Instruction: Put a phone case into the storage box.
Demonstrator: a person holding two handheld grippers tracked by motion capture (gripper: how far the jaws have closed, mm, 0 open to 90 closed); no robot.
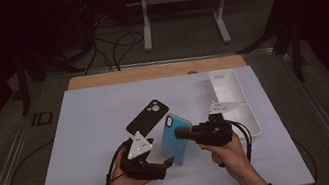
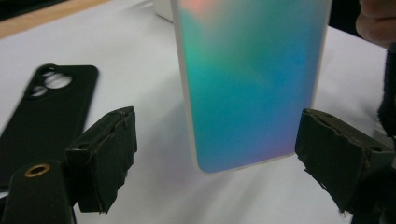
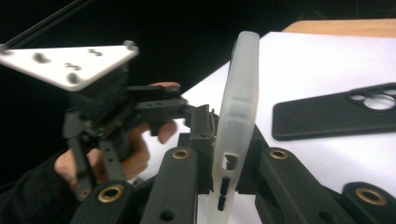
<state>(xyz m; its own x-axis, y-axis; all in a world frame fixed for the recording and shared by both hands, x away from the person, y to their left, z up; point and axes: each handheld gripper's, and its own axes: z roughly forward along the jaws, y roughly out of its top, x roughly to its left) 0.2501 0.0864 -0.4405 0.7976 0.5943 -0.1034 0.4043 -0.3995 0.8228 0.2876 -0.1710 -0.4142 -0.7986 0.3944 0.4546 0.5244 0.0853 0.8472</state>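
My right gripper (image 1: 183, 133) is pinching the iridescent blue-green phone case (image 1: 174, 138) by one long edge; in the right gripper view the jaws are pressed against both faces of its translucent rim (image 3: 238, 116), which stands on edge between them. The case is lifted clear of the white mat (image 1: 88, 135) near the front centre, tilted, with its lower corner toward my left gripper (image 1: 157, 167). That gripper's jaws are spread wide: in the left gripper view the two pads (image 2: 107, 154) stand on either side of the case's lower end without touching it. The black phone case (image 1: 147, 116) lies flat on the mat just behind the lifted one, untouched. The white tray (image 1: 235, 101) sits at the right edge of the mat, near the right hand (image 1: 228, 152). I judge the pickup as complete and a two-gripper hold or handover as the step in hand: the left jaws are lined up but not closed. What remains, as far as I can judge, is closing the left gripper on the free end and then moving or setting down the case; its destination cannot be told.
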